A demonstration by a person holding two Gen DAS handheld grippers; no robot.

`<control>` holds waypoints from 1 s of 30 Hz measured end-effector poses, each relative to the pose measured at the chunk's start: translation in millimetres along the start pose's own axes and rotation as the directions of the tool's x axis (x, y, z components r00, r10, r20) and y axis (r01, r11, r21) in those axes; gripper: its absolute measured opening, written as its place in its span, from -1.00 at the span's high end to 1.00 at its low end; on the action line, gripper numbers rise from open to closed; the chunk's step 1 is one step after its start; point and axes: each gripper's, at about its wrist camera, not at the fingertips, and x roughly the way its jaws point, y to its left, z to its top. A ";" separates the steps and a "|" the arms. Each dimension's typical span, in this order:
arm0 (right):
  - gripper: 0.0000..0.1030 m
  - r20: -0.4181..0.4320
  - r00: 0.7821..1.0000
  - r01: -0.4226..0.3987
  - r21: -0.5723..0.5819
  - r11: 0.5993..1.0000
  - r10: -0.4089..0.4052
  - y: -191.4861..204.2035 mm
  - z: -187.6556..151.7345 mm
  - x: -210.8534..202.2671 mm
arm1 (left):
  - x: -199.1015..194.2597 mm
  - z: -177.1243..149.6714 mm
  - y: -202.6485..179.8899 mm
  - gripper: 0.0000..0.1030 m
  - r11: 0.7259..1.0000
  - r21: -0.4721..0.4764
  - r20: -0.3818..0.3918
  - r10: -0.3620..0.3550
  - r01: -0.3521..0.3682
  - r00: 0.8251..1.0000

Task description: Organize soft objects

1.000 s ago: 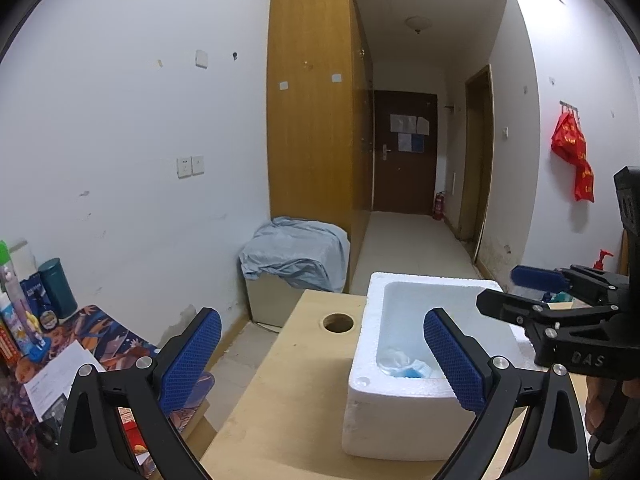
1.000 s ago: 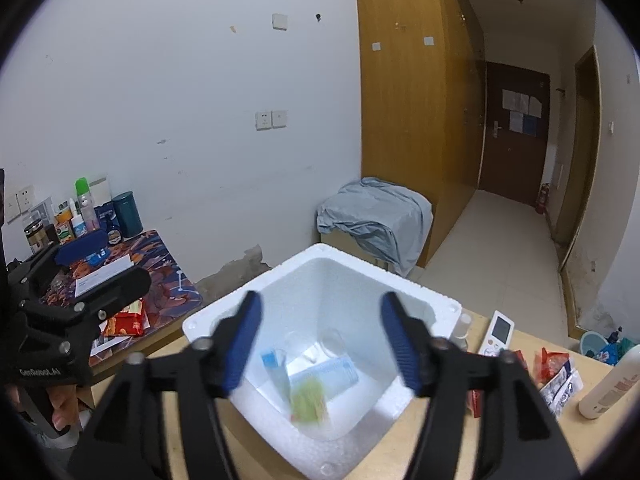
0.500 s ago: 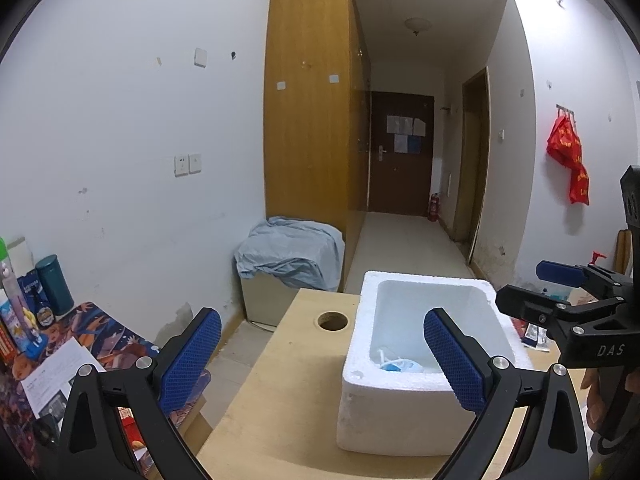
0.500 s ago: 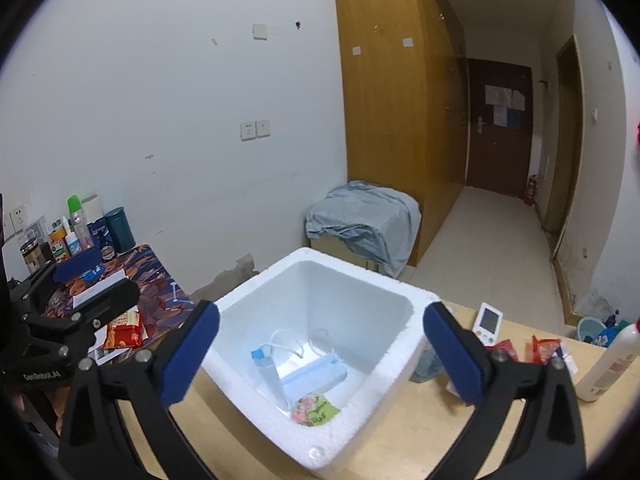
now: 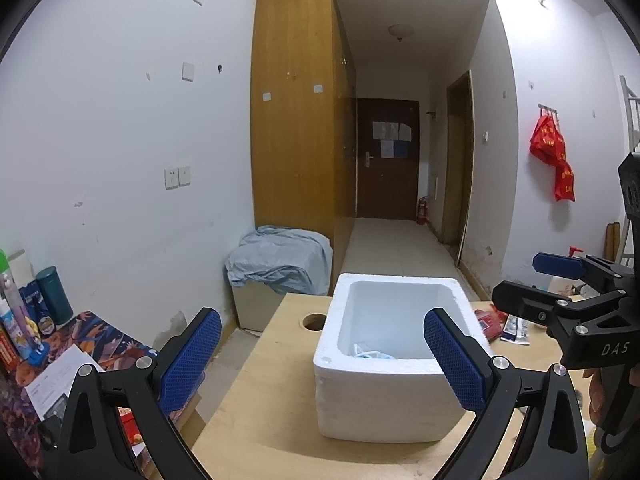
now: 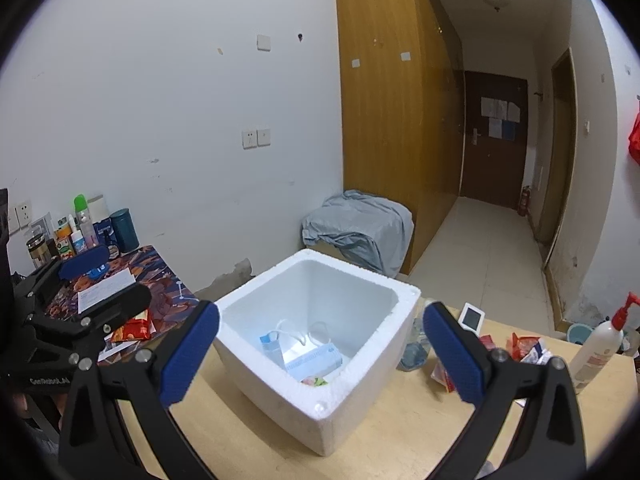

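Observation:
A white foam box [image 6: 280,380] stands on the light wooden table [image 6: 400,432]. A blue face mask [image 6: 316,356] with white loops lies inside it, and a small green and pink packet [image 6: 316,380] rests against the near wall. In the left wrist view only the mask's edge [image 5: 372,354] shows over the box [image 5: 400,408]. My right gripper [image 6: 320,312] hangs open and empty, just short of the box. My left gripper [image 5: 320,320] is open and empty too. Each shows in the other's view: the right gripper [image 5: 528,282] beside the box, the left gripper [image 6: 108,280] over the side table.
Right of the box lie red snack packets [image 6: 528,350], a clear bottle [image 6: 416,344], a small white device [image 6: 472,318] and a pump bottle [image 6: 600,348]. The table has a round hole [image 5: 314,322]. A patterned side table [image 6: 160,284] with bottles and papers stands to the left.
The right gripper's jaws spread wide and a green packet dropped into the box. Both grippers have pulled back from the box, which looks smaller and farther off.

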 end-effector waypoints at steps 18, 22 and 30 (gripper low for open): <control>-1.00 0.079 0.996 0.043 0.019 0.999 -0.045 6.9 -16.2 -88.1 | -64.0 -6.8 -31.2 -0.97 0.999 0.026 0.047 -0.040 0.039 0.998; -1.00 0.097 0.994 0.053 0.035 0.998 -0.056 4.6 -25.4 -105.5 | -77.6 -9.5 -36.3 -0.97 0.998 0.026 0.060 -0.061 0.060 0.996; -1.00 0.127 0.990 0.058 0.057 0.997 -0.064 1.3 -35.3 -127.9 | -96.7 -16.5 -52.1 -0.97 0.994 0.050 0.082 -0.099 0.095 0.992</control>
